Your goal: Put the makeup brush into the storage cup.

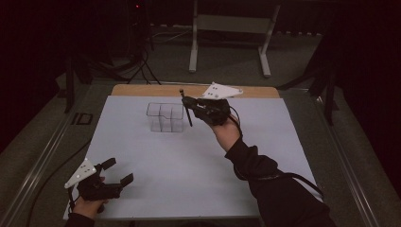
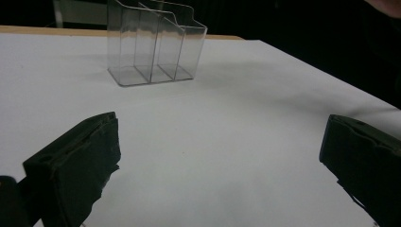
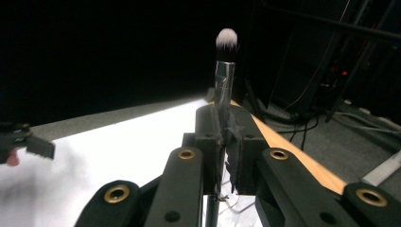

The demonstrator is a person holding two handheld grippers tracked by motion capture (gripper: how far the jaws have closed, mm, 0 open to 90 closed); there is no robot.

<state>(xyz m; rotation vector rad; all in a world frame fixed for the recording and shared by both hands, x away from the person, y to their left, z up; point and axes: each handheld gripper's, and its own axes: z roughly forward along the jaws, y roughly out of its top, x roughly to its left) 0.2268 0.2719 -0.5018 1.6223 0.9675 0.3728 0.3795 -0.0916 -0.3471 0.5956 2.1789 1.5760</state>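
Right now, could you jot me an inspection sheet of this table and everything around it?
Surface: white sheet over a wooden table, wood edge bare at the far side.
Job's things: clear compartment holder, upright, empty; makeup brush, bristles up, beside the holder.
Clutter: nothing seen.
Tongs: right tongs shut on the makeup brush, raised near the holder; left tongs open, low at the near left corner.
Cables: one trails from each hand; more lie on the floor beyond.
Surroundings: dark room, grey floor, white metal frame behind.
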